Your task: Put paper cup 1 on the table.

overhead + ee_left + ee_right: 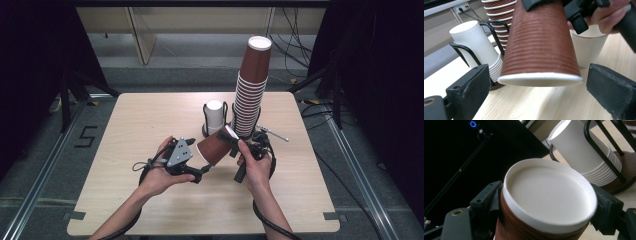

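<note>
Brown ribbed paper cup gripped near base by right gripper fingers; left gripper fingers open, flanking rim untouched. Squeeze kept gentle; cup steadied above desk.

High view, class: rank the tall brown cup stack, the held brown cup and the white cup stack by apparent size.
1. tall brown cup stack
2. held brown cup
3. white cup stack
The last two look close, and the held cup sits nearer the camera, so that order is unsure.

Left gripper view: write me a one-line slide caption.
Open left gripper flanks the rim of a brown cup clamped by the right gripper, with cup stacks behind.
</note>
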The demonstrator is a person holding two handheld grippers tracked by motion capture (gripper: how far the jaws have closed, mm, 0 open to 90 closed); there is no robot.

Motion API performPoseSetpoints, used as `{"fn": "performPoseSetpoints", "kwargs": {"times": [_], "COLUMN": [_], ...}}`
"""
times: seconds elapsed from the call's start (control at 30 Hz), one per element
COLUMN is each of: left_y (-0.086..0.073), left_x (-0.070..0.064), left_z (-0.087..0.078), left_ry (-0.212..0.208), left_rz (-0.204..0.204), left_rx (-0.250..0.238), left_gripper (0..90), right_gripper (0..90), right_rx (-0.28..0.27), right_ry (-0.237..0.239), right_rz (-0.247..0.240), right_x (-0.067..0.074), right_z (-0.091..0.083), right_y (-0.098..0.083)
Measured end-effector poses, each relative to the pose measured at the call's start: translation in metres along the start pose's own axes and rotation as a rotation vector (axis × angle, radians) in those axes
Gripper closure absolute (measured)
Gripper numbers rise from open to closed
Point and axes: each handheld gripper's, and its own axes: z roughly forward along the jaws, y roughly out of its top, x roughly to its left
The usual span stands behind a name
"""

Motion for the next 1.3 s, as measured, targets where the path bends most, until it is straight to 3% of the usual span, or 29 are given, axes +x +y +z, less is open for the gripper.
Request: {"fn": "performPoseSetpoints", "kwargs": {"times": [0.1, 0.17, 0.2, 0.27, 0.3, 0.4, 0.47, 0.5, 0.53, 0.63, 0.7, 0.73, 0.9, 0.97, 1.1, 1.23, 1.27, 1.3], "left_y": [-0.004, -0.006, -0.007, -0.008, -0.008, -0.009, -0.009, -0.009, -0.009, -0.009, -0.009, -0.010, -0.010, -0.011, -0.011, -0.011, -0.012, -0.012], "left_x": [0.000, -0.001, -0.001, 0.000, 0.000, 0.001, 0.002, 0.003, 0.003, 0.003, 0.002, 0.002, 0.005, 0.005, 0.004, 0.004, 0.004, 0.005], "left_z": [0.004, 0.008, 0.008, 0.011, 0.012, 0.015, 0.015, 0.016, 0.016, 0.016, 0.015, 0.016, 0.016, 0.017, 0.018, 0.018, 0.019, 0.019], "left_ry": [-0.018, -0.026, -0.030, -0.033, -0.030, -0.025, -0.021, -0.019, -0.020, -0.025, -0.031, -0.033, -0.029, -0.035, -0.042, -0.046, -0.050, -0.049], "left_rz": [-0.022, -0.028, -0.028, -0.037, -0.042, -0.049, -0.049, -0.053, -0.056, -0.047, -0.043, -0.044, -0.047, -0.054, -0.039, -0.040, -0.041, -0.038], "left_rx": [0.000, -0.008, -0.006, -0.012, -0.013, -0.022, -0.024, -0.026, -0.030, -0.029, -0.030, -0.041, -0.037, -0.039, -0.049, -0.060, -0.071, -0.063], "left_gripper": [4.7, 4.6, 4.2, 3.7, 3.6, 2.6, 1.8, 1.5, 1.3, 0.6, 0.0, 0.0, 0.0, 0.0, 0.0, 0.0, 0.0, 0.0], "right_gripper": [22.2, 22.2, 22.2, 22.2, 22.2, 22.2, 22.2, 22.2, 22.2, 22.3, 22.3, 22.3, 22.4, 22.5, 22.6, 22.6, 22.6, 22.6], "right_rx": [-0.004, -0.003, -0.008, -0.022, -0.011, -0.011, -0.016, -0.021, -0.011, -0.014, -0.016, -0.018, -0.009, -0.005, -0.022, -0.021, -0.011, -0.008], "right_ry": [-0.004, -0.005, 0.001, -0.001, 0.002, 0.010, 0.003, 0.006, 0.027, 0.008, 0.021, 0.000, -0.002, 0.009, 0.001, 0.017, 0.040, 0.025], "right_rz": [0.020, 0.067, 0.047, 0.053, 0.084, 0.057, 0.075, 0.055, 0.056, 0.048, 0.049, 0.073, 0.053, 0.082, 0.054, 0.059, 0.055, 0.057], "right_x": [-0.001, 0.000, -0.002, -0.003, -0.001, -0.003, -0.002, -0.003, -0.003, -0.002, -0.003, -0.001, -0.002, 0.000, -0.002, -0.001, -0.002, -0.001], "right_z": [-0.002, -0.003, -0.004, -0.004, -0.005, -0.006, -0.007, -0.007, -0.008, -0.008, -0.009, -0.009, -0.009, -0.009, -0.008, -0.009, -0.010, -0.010], "right_y": [0.001, 0.002, 0.003, 0.003, 0.003, 0.005, 0.006, 0.007, 0.007, 0.009, 0.009, 0.009, 0.010, 0.010, 0.010, 0.011, 0.011, 0.011]}}
